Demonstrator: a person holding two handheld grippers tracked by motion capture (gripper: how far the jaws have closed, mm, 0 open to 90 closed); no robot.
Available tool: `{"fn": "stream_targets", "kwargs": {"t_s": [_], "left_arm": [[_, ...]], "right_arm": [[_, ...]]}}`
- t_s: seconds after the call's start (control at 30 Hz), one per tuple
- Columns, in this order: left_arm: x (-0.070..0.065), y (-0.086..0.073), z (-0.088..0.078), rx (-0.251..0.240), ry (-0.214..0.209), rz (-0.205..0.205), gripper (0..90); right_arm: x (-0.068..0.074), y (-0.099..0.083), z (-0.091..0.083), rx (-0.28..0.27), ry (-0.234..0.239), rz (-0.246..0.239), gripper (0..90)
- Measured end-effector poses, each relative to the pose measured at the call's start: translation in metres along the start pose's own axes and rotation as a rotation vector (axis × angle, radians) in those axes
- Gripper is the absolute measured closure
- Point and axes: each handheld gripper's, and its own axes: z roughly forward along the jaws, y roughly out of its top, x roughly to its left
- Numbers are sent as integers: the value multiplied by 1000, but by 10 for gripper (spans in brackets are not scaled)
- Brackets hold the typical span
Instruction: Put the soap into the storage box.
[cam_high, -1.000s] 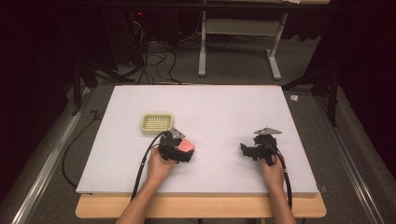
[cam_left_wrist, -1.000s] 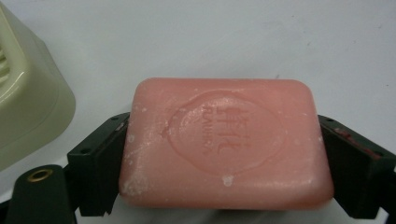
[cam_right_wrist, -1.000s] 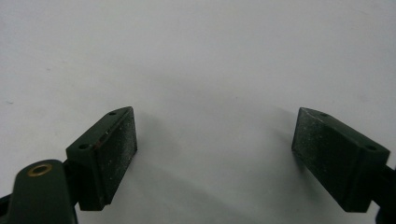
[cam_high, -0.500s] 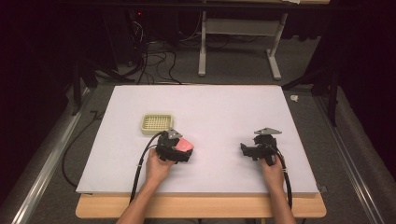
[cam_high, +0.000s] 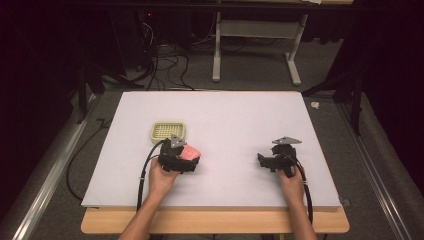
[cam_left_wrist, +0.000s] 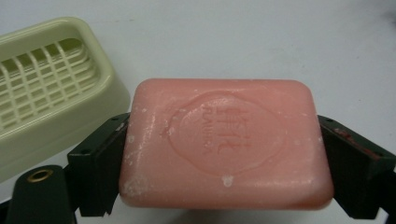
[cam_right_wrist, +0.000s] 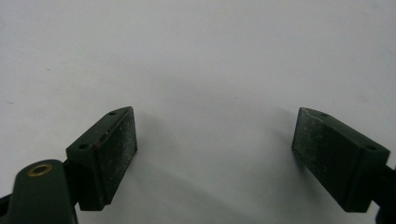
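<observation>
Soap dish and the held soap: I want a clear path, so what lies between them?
Nothing: in the left gripper view, bare white table separates the soap dish from the pink soap.

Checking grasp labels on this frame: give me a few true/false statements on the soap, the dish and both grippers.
1. The left gripper is shut on the pink soap. True.
2. The soap lies in the soap dish. False: it is held between the jaws, beside the dish.
3. The right gripper holds a sponge. False: its jaws are open with nothing between them.
4. The soap dish is pale green with a grid floor. True.
5. The soap dish sits in front of the right gripper. False: it sits just beyond the left gripper on the table.
</observation>
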Motion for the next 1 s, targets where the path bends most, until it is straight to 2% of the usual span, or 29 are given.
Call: {"fn": "stream_targets", "kwargs": {"t_s": [0.27,0.47,0.6,0.73,0.8,0.87,1.0], "left_arm": [[9,-1,-12,-7,15,-13,137],[16,-2,-19,-16,54,-49,138],[21,-2,-24,-17,67,-52,138],[24,3,-28,-4,86,-45,138],[25,5,-32,-23,92,-45,138],[29,6,-36,-39,81,-64,138],[36,8,-35,-31,105,-75,138]], "right_arm": [[0,0,0,1,-1,0,146],[0,0,0,1,-1,0,146],[0,0,0,1,-1,0,146],[0,0,0,1,-1,0,146],[0,0,0,0,0,0,146],[0,0,0,0,-1,0,146],[0,0,0,1,-1,0,146]]}}
